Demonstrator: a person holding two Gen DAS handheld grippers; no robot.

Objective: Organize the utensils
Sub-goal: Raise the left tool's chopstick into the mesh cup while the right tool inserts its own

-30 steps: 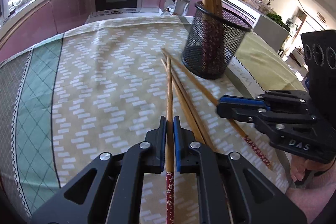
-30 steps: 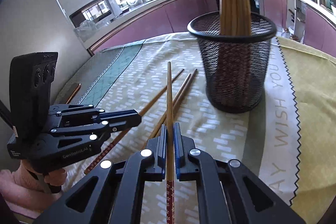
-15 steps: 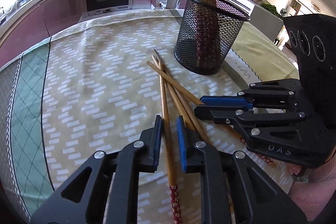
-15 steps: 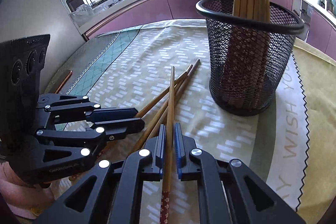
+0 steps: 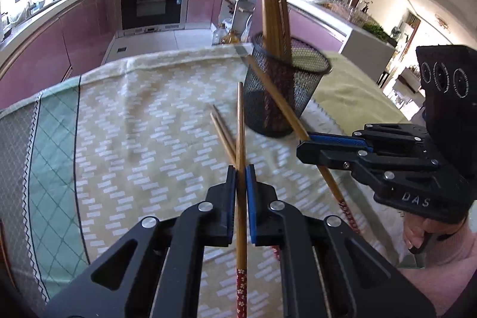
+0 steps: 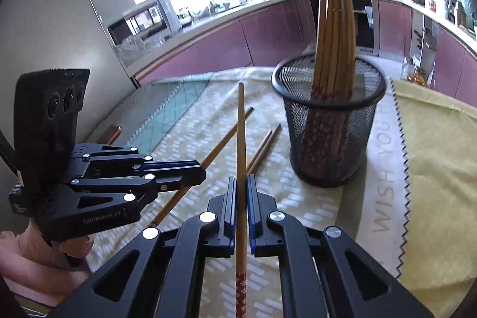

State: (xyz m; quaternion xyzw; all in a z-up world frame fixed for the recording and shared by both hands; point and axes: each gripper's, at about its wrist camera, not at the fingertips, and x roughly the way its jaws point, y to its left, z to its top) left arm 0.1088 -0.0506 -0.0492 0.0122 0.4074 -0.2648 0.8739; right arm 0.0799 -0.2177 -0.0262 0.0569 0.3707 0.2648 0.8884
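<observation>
Mesh holder (image 6: 329, 121) stands upright on the tablecloth (image 6: 208, 97) over the tabletop, w/ a bunch of chopsticks (image 6: 335, 29) standing in it. Two loose chopsticks (image 6: 263, 146) lie flat on the cloth just left of holder in right-wrist view. Kitchen counter (image 6: 208, 17) & oven (image 5: 152, 2) well behind.

Wooden chopsticks (image 5: 240, 121), black wire-mesh holder (image 5: 286, 97), woven cloth (image 5: 134, 121).

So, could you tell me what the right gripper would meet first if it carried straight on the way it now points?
Probably the tablecloth. The right gripper, shut on a chopstick, aims down past the left of the mesh holder, so the chopstick's tip would likely touch cloth first, though depth is unclear.
</observation>
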